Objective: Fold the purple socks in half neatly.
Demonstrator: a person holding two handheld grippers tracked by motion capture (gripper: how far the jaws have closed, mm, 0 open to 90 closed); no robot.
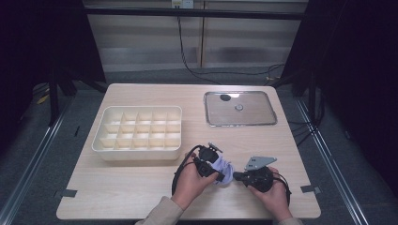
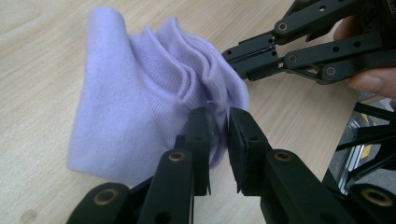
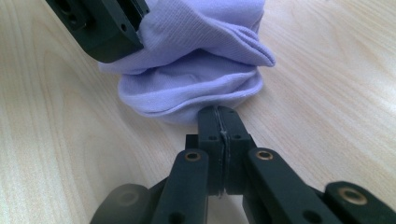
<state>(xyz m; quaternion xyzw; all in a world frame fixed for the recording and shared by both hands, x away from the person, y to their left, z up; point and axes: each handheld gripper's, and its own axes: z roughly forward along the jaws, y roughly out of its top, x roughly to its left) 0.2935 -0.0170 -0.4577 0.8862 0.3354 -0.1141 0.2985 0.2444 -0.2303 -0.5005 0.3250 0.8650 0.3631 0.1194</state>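
Down near the front edge of the surface [image 1: 141, 197], slightly right of its middle, lies one pale lilac sock [image 2: 140, 107], a soft ribbed knit bunched into several rounded folds. It sits between the two claws. From the high view the sock [image 1: 224, 169] shows as a small crumpled lump of cloth with both hands closing in from either side.

Two claws are at work. In the left gripper view the left claw [image 2: 218, 135] has its jaws a narrow gap apart, with a pinch of the sock's folded edge lying in that gap; the pads do not press together on it. In the right gripper view the right claw [image 3: 219, 126] has its jaws closed flat against each other at the sock's [image 3: 196, 70] lower edge, and a thin line of cloth seems caught in the seam between them.

Two containers stand farther back. One cream divided tray [image 1: 101, 140] sits toward the left edge, its small square compartments all bare. One flat metal tray [image 1: 270, 110] with a shiny bottom sits toward the far right corner; two small things lie in it, too small to tell
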